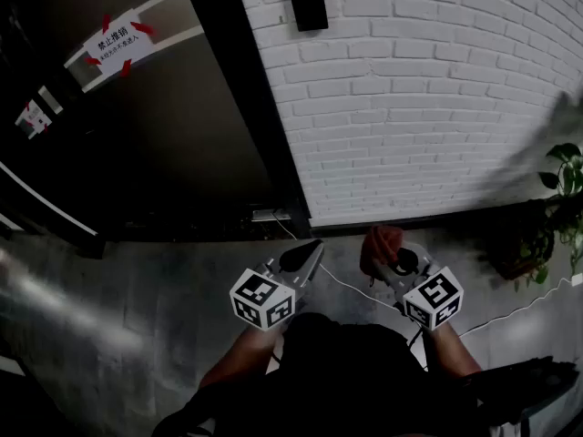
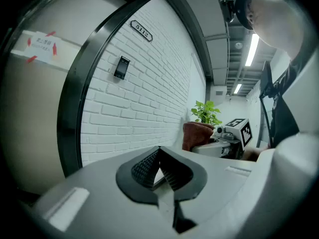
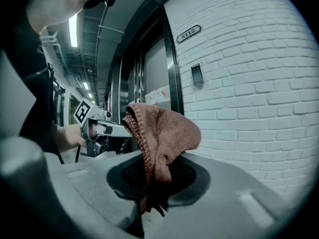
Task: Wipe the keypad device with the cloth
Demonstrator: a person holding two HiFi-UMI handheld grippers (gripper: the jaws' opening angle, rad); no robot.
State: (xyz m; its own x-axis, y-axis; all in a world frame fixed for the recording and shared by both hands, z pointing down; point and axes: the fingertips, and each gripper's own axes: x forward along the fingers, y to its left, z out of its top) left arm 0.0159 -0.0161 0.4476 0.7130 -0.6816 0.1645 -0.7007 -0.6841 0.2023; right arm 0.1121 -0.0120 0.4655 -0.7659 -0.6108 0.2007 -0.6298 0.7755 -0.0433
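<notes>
The keypad device (image 1: pixel 307 0) is a small black box high on the white brick wall; it also shows in the left gripper view (image 2: pixel 121 67) and the right gripper view (image 3: pixel 197 73). My right gripper (image 1: pixel 390 255) is shut on a reddish-brown cloth (image 3: pixel 162 133), which bunches up over its jaws (image 1: pixel 381 242). My left gripper (image 2: pixel 159 152) is shut with nothing in it and sits to the left of the right one (image 1: pixel 305 258). Both grippers hang low near the floor, well below the keypad and apart from the wall.
A dark door (image 1: pixel 155 144) with a white and red sign (image 1: pixel 114 42) stands left of the brick wall (image 1: pixel 428 98). A number plate (image 2: pixel 141 30) is above the keypad. A potted plant (image 1: pixel 565 185) stands at the right. A thin cable (image 1: pixel 342 285) crosses the grey floor.
</notes>
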